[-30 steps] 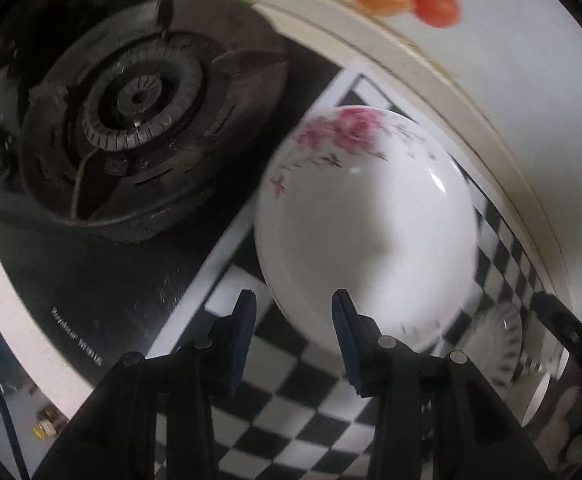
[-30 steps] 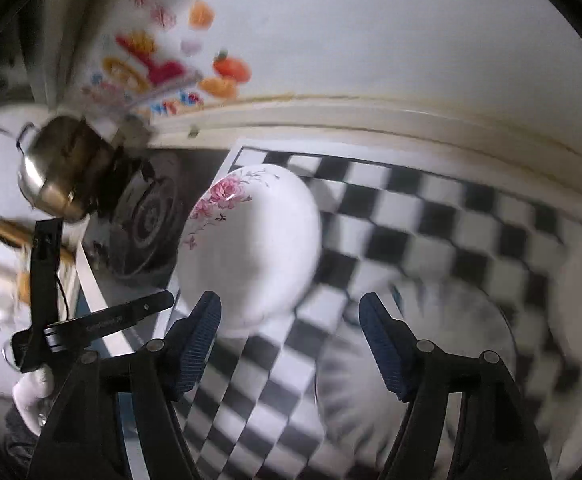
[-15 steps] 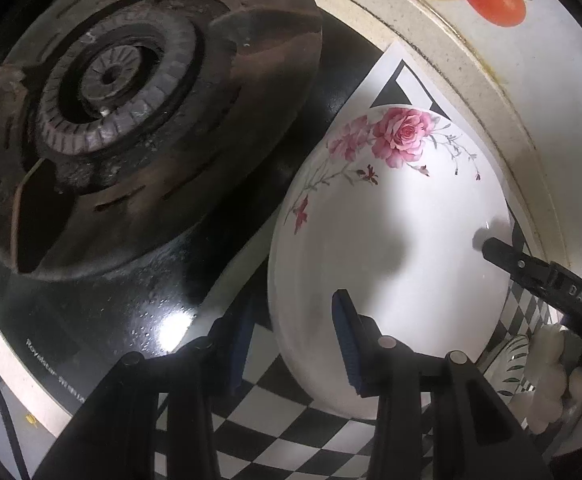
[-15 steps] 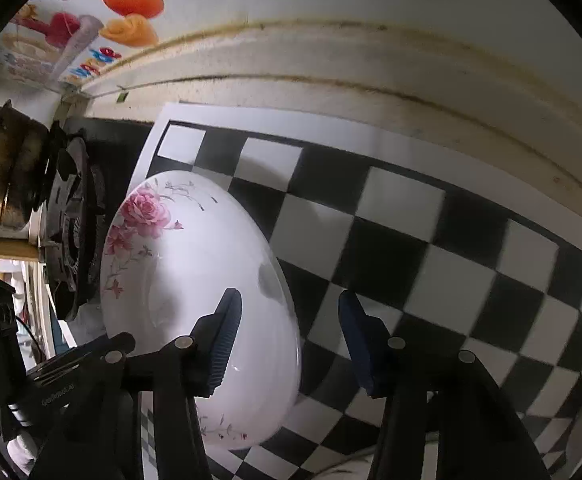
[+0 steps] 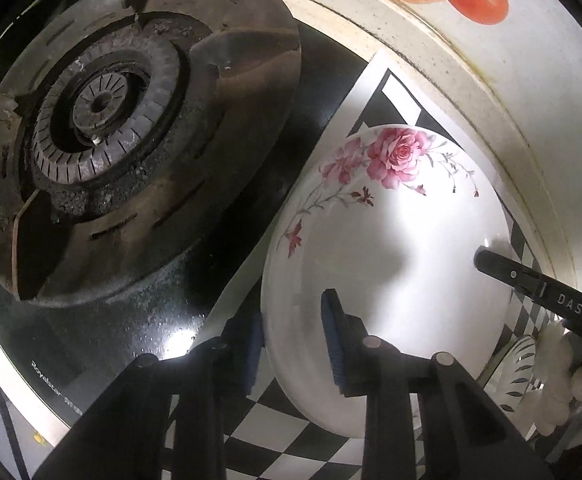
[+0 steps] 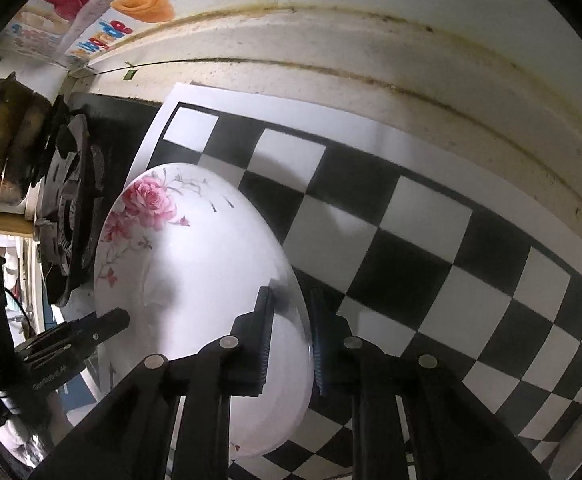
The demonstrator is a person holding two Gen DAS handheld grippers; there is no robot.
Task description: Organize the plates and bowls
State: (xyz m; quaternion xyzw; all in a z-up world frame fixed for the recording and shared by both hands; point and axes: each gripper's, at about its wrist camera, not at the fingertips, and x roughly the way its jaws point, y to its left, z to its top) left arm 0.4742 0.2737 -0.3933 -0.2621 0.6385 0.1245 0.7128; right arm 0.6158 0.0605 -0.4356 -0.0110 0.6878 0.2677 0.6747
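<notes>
Left wrist view: the left gripper (image 5: pixel 293 340) straddles the near rim of the rose-printed bowl (image 5: pixel 387 264) on the checkered mat (image 5: pixel 303 440), jaws closing. Uneven bite may tip it toward the burner (image 5: pixel 103 112).

Right wrist view: the right gripper (image 6: pixel 291 336) straddles the opposite rim, jaws closing; glazed ceramic could slip out.

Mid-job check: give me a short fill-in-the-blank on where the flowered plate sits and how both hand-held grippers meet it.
1. The plate bears a printed pink ____.
2. It sits on a black-and-white ____ mat.
3. Beside it lies a gas ____.
4. The left hand-held gripper and right hand-held gripper, both closing, straddle its ____.

Missing: rose; checkered; burner; rim
</notes>
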